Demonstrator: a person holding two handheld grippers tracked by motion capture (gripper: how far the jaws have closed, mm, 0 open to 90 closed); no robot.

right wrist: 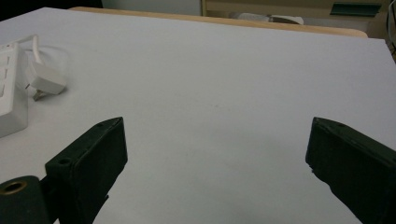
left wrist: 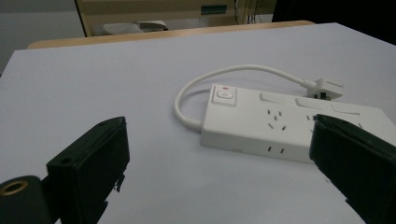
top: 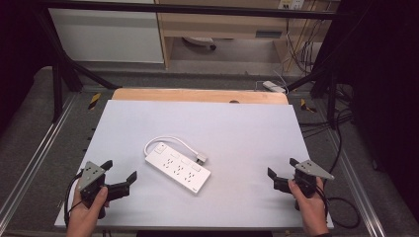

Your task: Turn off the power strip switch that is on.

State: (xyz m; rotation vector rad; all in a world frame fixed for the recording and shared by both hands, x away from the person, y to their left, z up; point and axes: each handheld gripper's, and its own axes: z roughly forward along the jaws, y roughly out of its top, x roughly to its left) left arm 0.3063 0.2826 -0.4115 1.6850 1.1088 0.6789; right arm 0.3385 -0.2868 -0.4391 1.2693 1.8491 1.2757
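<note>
On the white desk (top: 247,128) lay one white rectangular plastic power strip (top: 177,168), near the middle and set at a slant, with its one short white cable (top: 170,139) looped behind it to one white plug (top: 201,158). At the near left edge, the left hand-held gripper (top: 119,170) hovered with its jaws wide and empty, pointing toward the strip; at the near right edge, well apart from the strip, the right hand-held gripper (top: 281,167) likewise stood wide and empty.

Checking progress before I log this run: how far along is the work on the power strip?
Nothing looks done: the power strip lies flat mid-table, its plug loose beside it. In hand: nothing; the left gripper sits open near the strip, the right gripper open and apart. Approach, grasp and all handling remain.
</note>
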